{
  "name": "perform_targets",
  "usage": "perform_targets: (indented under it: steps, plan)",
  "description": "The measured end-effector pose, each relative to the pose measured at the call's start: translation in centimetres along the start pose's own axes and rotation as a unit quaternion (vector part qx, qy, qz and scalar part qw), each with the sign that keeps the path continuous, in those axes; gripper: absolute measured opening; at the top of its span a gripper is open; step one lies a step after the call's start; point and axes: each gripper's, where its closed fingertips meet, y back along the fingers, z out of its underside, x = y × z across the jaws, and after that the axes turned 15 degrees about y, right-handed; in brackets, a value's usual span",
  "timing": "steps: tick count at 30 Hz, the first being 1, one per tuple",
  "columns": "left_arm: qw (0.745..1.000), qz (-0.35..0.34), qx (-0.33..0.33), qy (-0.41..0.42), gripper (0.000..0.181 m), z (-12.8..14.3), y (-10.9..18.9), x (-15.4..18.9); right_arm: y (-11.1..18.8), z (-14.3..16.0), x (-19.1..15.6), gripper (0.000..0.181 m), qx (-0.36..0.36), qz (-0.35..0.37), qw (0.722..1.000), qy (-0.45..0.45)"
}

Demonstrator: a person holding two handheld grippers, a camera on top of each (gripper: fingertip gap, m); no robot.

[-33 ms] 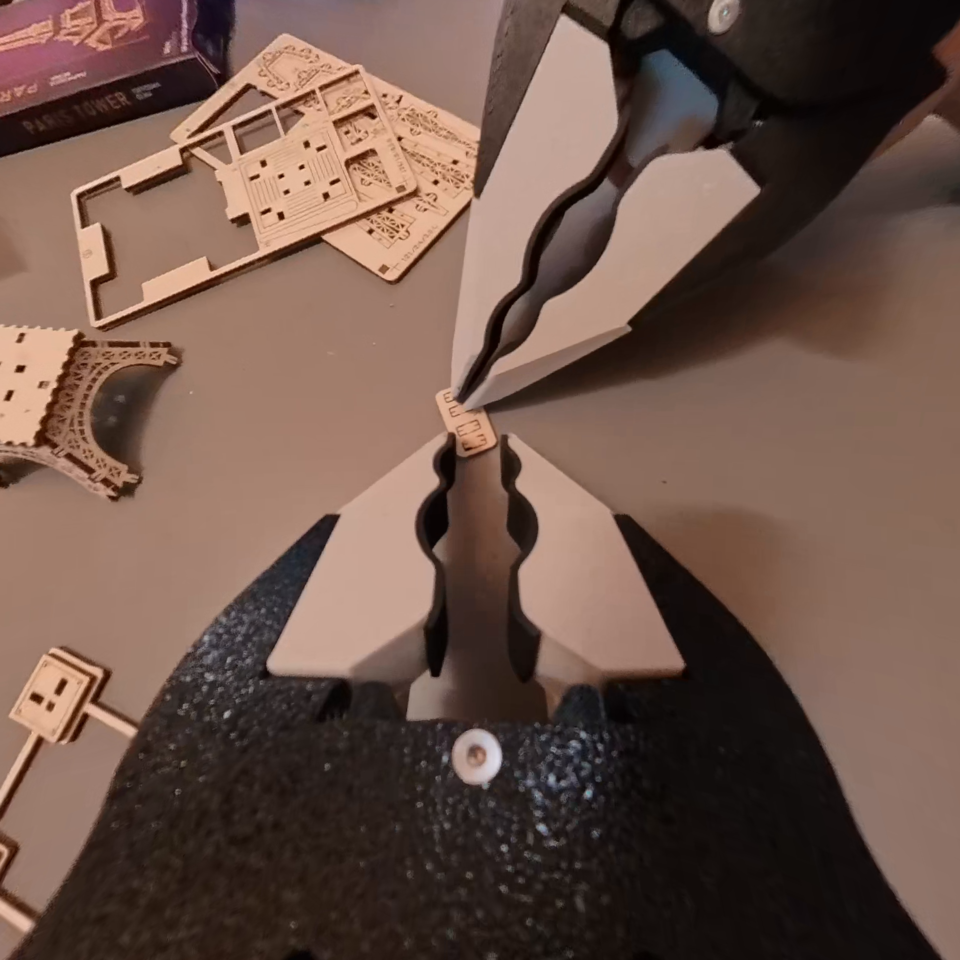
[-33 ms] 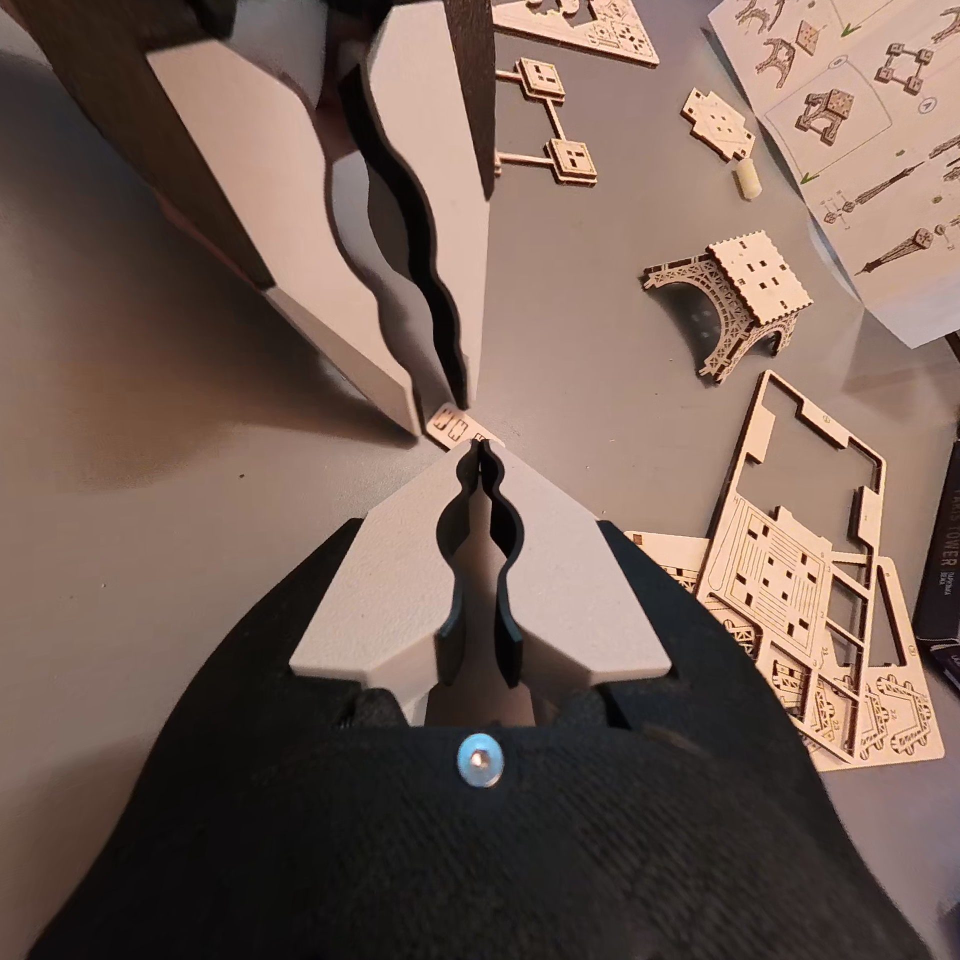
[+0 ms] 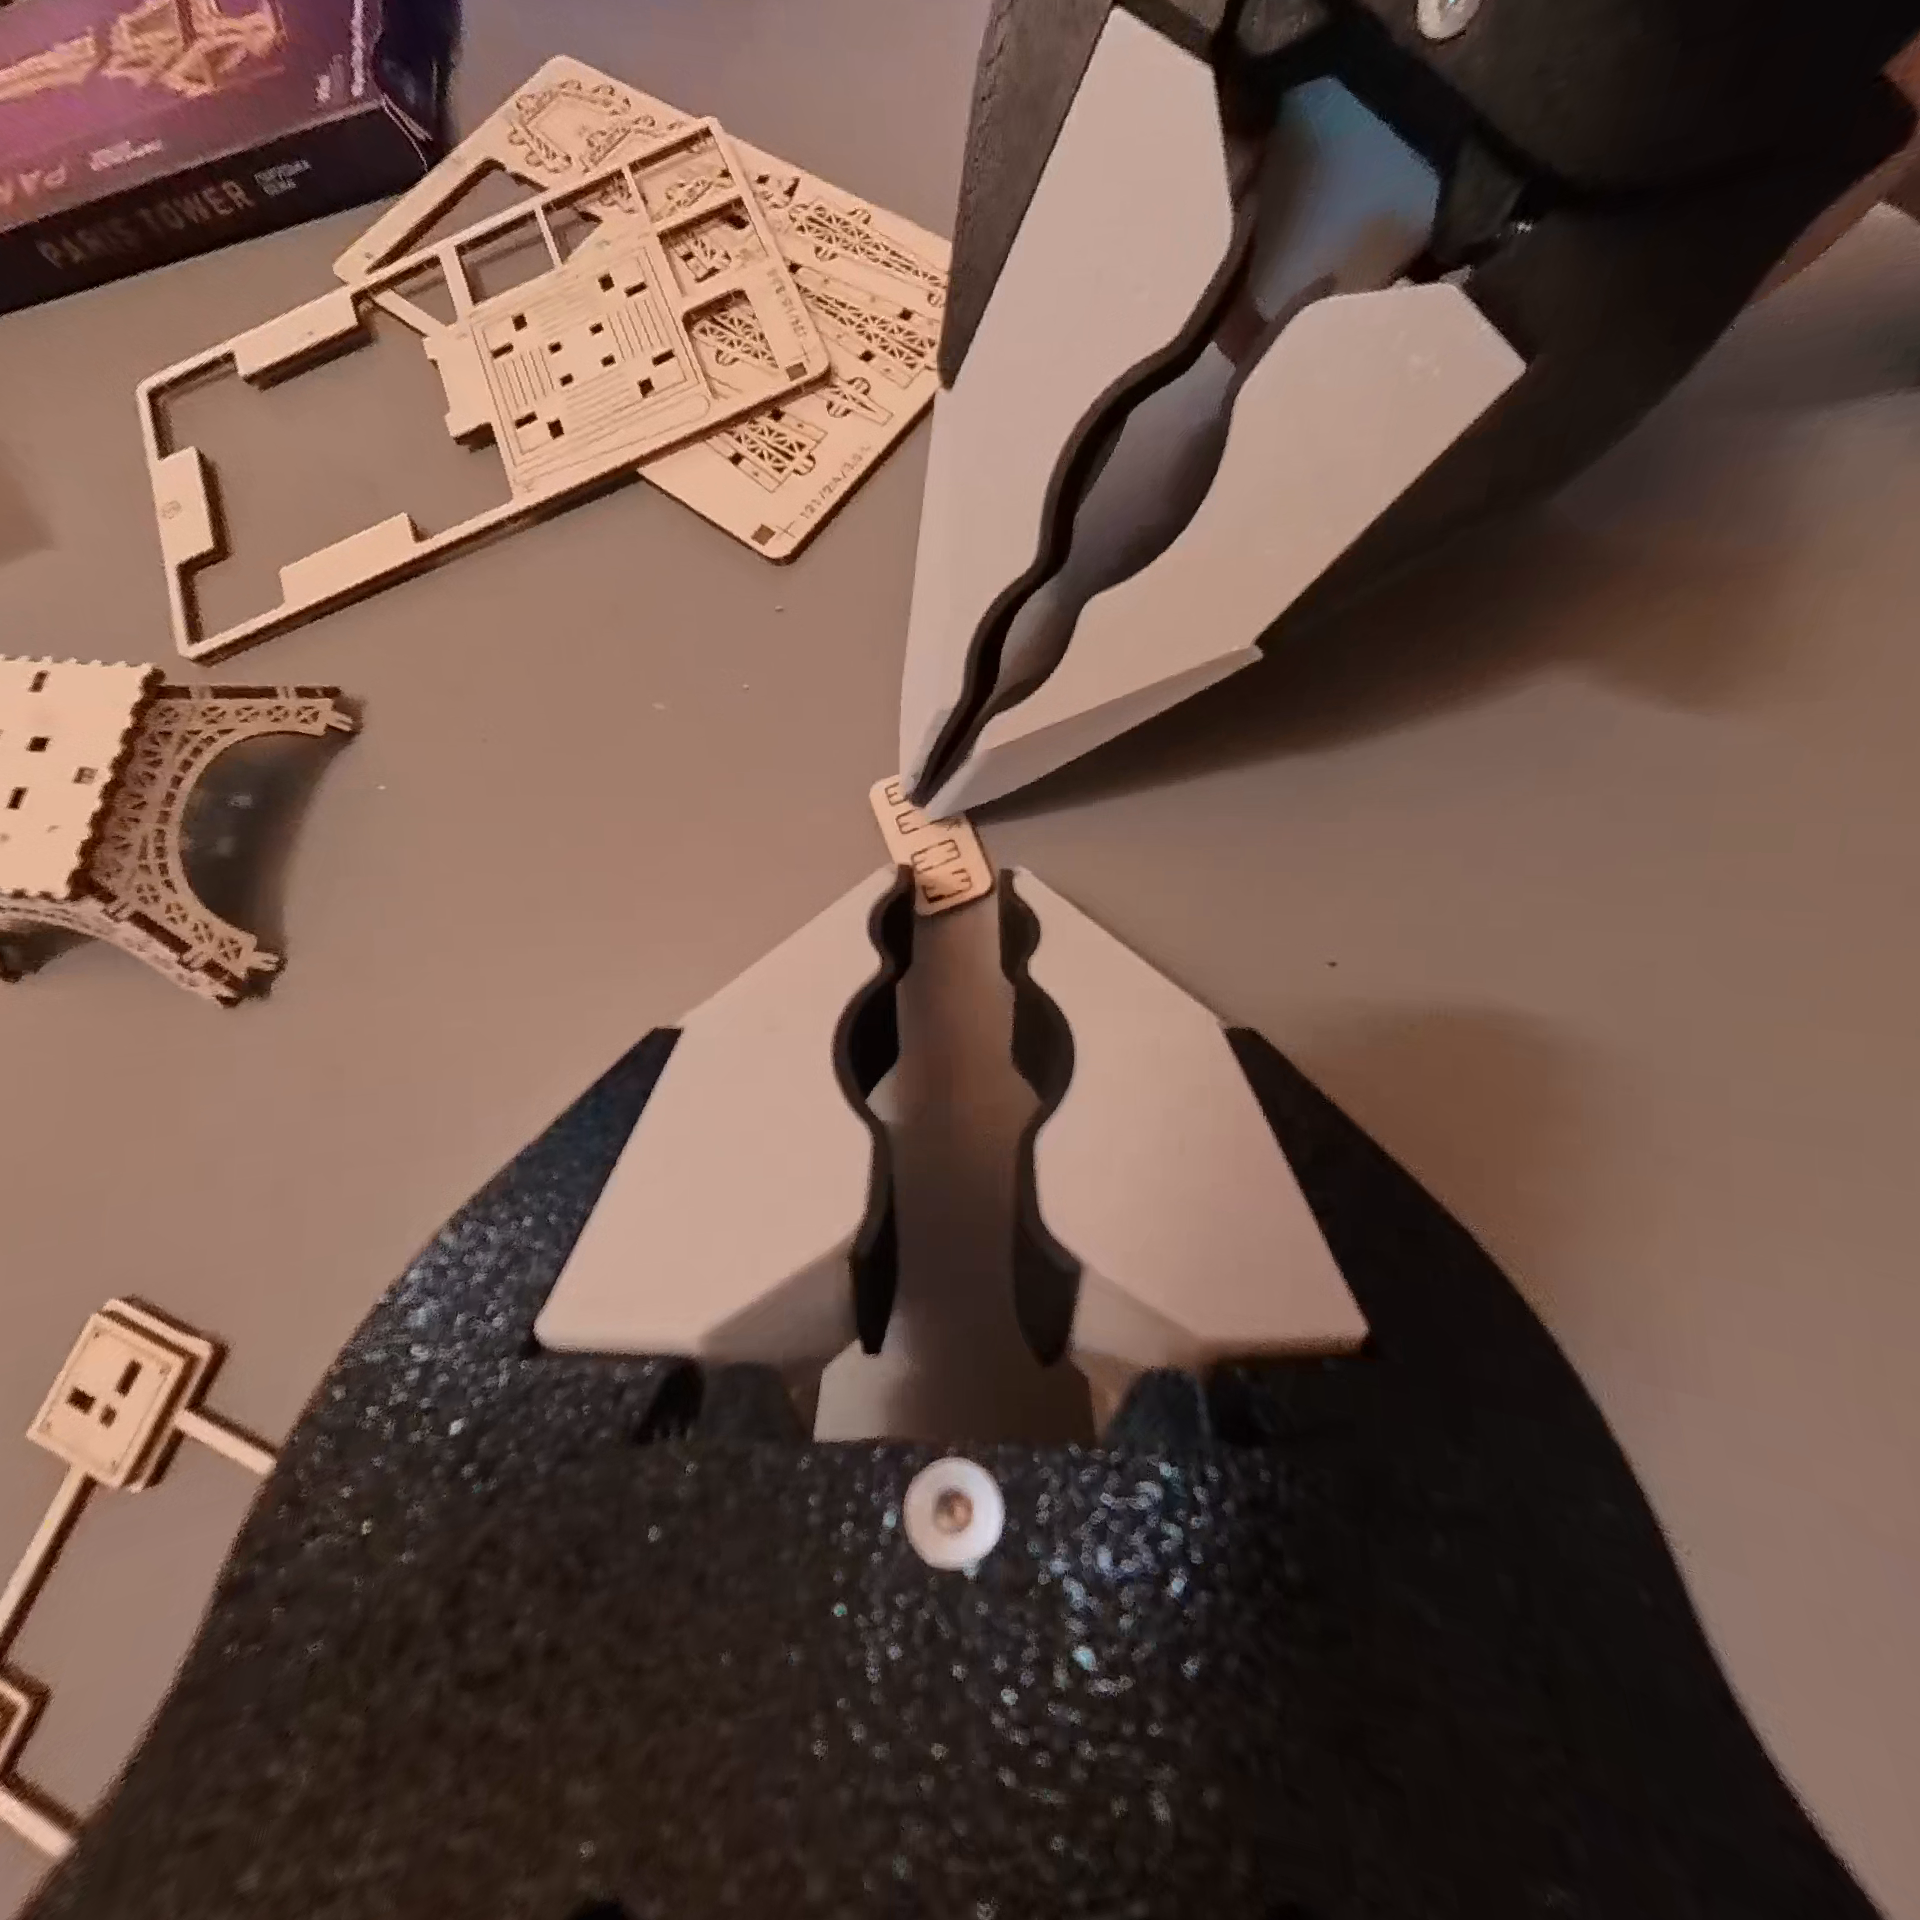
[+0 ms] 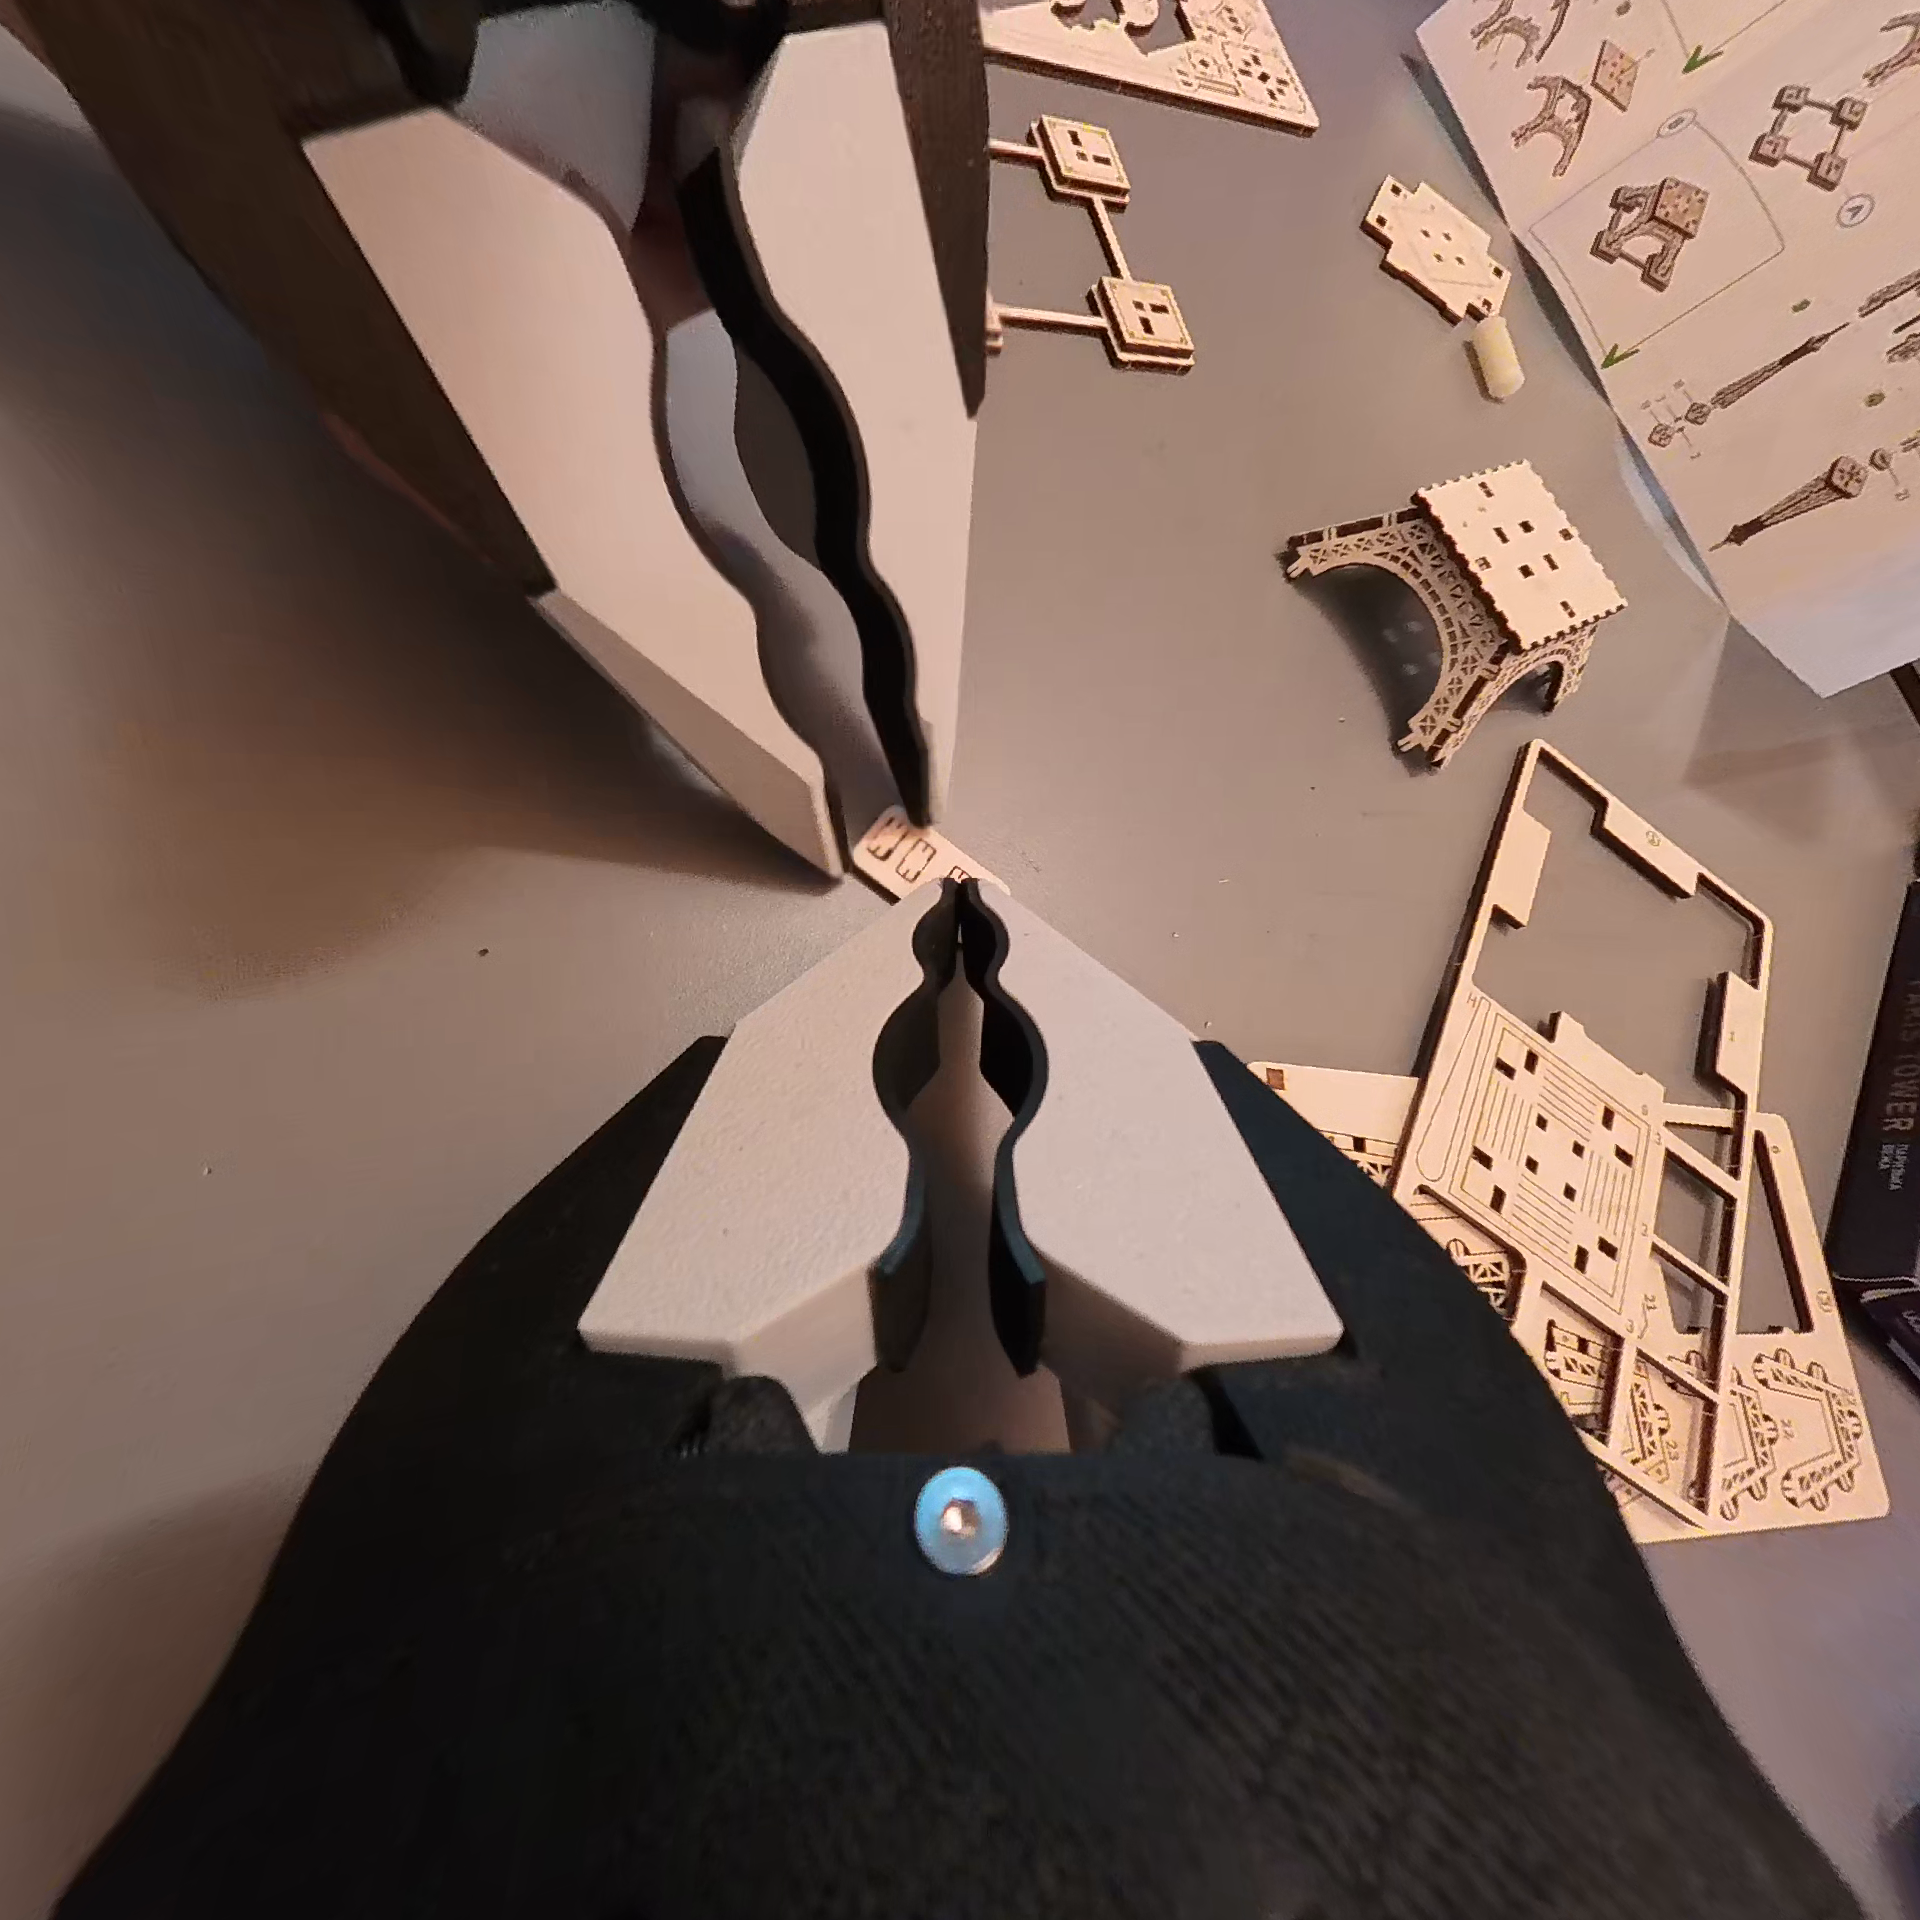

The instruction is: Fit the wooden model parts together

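A small flat wooden piece (image 3: 932, 850) with cut slots lies on the grey table (image 3: 1455, 1039). My left gripper (image 3: 954, 885) is open, and its fingertips straddle the near end of the piece. My right gripper (image 4: 957, 891) is shut, and its closed tips rest on the piece (image 4: 900, 844). It comes in from the top in the left wrist view (image 3: 923, 795) and touches the piece's far end. The left gripper shows in the right wrist view (image 4: 878, 836) with the piece between its tips. An assembled tower base with arches (image 3: 156, 821) lies to the left.
Punched-out wooden sheets (image 3: 499, 416) and a dark box (image 3: 156, 156) lie at the back left. A frame of square pads (image 3: 114, 1392) is at the left edge. In the right wrist view the tower base (image 4: 1455, 592), a paper instruction sheet (image 4: 1714, 260), a small cross-shaped plate (image 4: 1439, 239) and the sheets (image 4: 1558, 1143) lie to the right. Left tips and right tips are each some 30 cm from the small cross-shaped plate (image 4: 1439, 239).
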Motion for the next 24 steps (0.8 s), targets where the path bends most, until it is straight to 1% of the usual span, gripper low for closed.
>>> perform_targets:
  steps: [1, 7, 8, 10, 12, 15, 16, 17, 18, 19, 22, 24]
  plan:
    - [1.000, -0.001, 0.000, -0.005, 0.010, 0.0, 0.0, 0.1, 0.0, 0.0, 0.0, 0.000, 0.000, 0.000, 1.000, 0.000]
    - [1.000, -0.015, -0.005, -0.020, 0.010, 0.0, -0.1, 0.0, 0.0, 0.0, 0.0, 0.000, -0.001, -0.001, 1.000, -0.008]
    - [1.000, -0.011, -0.001, -0.017, 0.009, 0.0, -0.1, 0.1, 0.0, 0.0, 0.0, 0.000, -0.001, -0.001, 1.000, -0.008]
    - [1.000, 0.009, 0.007, -0.004, 0.003, -0.1, 0.0, 0.4, -0.1, 0.0, 0.0, 0.000, -0.003, 0.001, 1.000, -0.010]
    - [1.000, 0.012, 0.011, 0.002, 0.000, -0.2, 0.1, 0.4, -0.1, 0.0, 0.0, 0.000, -0.003, 0.002, 1.000, -0.009]
    - [0.997, 0.064, 0.040, 0.011, 0.000, -1.2, 0.6, 2.0, -0.1, 0.0, 0.0, 0.000, -0.003, 0.002, 1.000, -0.009]
    - [0.997, 0.067, 0.046, 0.017, 0.000, -1.5, 0.8, 2.1, -0.1, 0.0, 0.0, 0.000, -0.003, 0.001, 1.000, -0.010]
    - [0.998, 0.049, 0.045, 0.022, 0.006, -1.5, 0.8, 1.5, -0.1, 0.0, 0.0, 0.000, -0.003, 0.000, 1.000, -0.011]
    - [0.999, 0.032, 0.039, 0.021, 0.008, -1.3, 0.8, 1.0, -0.1, 0.0, 0.0, 0.000, -0.003, 0.000, 1.000, -0.012]
    - [0.999, 0.023, 0.032, 0.012, 0.005, -1.1, 0.9, 0.7, -0.1, 0.0, 0.0, 0.000, -0.003, 0.000, 1.000, -0.012]
    - [1.000, 0.010, 0.000, -0.017, 0.007, 0.0, 0.7, 0.3, -0.1, 0.0, 0.0, 0.000, -0.002, -0.002, 1.000, -0.014]
    - [0.999, 0.014, -0.009, -0.034, 0.006, 0.3, 0.5, 0.2, -0.1, 0.0, 0.0, 0.000, -0.002, -0.002, 1.000, -0.014]
